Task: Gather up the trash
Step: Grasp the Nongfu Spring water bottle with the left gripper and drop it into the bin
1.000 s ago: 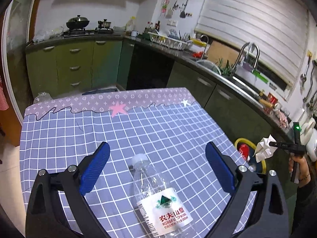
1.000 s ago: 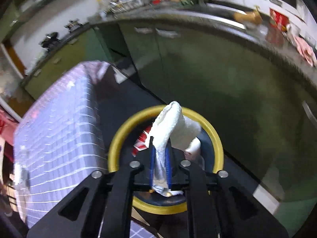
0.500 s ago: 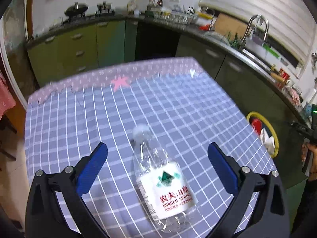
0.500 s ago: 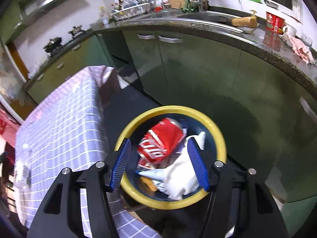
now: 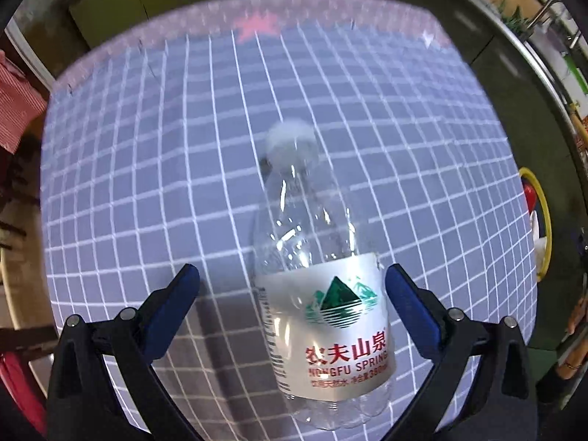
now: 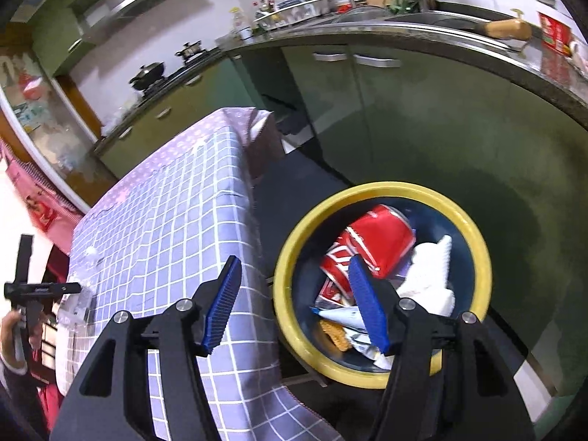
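The Nongfu Spring water bottle [image 5: 316, 283] lies on its side on the checked tablecloth [image 5: 147, 169], between the wide-open fingers of the left gripper [image 5: 292, 286], which hold nothing; the right-hand pad looks close to the label, contact unclear. Its long axis runs along the fingers, cap pointing away from the camera, base towards it. Being round, empty-looking and light, it could roll or squirt out if the jaws close off-centre. The right gripper [image 6: 294, 303] is open and empty, just beside the yellow-rimmed bin [image 6: 477, 242], which holds a red can [image 6: 375, 242] and tissue [image 6: 430, 275].
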